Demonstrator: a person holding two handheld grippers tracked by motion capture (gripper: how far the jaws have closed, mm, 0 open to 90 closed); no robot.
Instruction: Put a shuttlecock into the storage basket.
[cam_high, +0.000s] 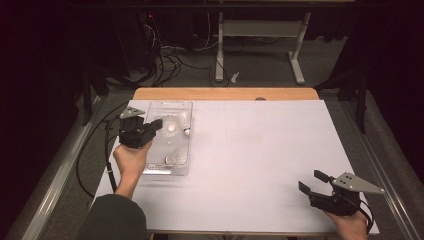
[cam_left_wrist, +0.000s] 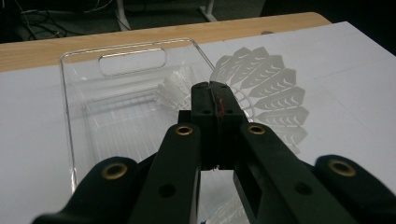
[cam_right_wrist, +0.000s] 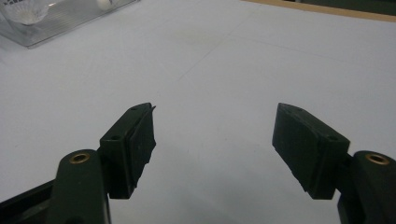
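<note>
The right gripper (cam_high: 313, 184) sits at the near right corner of the white table (cam_high: 260, 150), held in a hand at the near edge, its 2 jaws wide apart with nothing between them; in the right gripper view (cam_right_wrist: 214, 135) bare tabletop shows in the gap. At the left side of the table the left gripper (cam_high: 159, 123) is held over a clear plastic tray (cam_high: 182, 107), which lies lengthwise with its handle cut-out at the far end, near the wooden table edge (cam_high: 225, 93). In the left gripper view (cam_left_wrist: 215, 88) its 2 jaws are pressed together, and whether they pinch the feather edge of the shuttlecock (cam_left_wrist: 271, 93) just behind them cannot be told. That white shuttlecock fans out on the right of the jaws, over the tray's right wall. In the high view, shuttlecocks (cam_high: 187, 120) lie inside the tray, 1 more (cam_high: 176, 159) at its near end. The 2 grippers are well apart.
</note>
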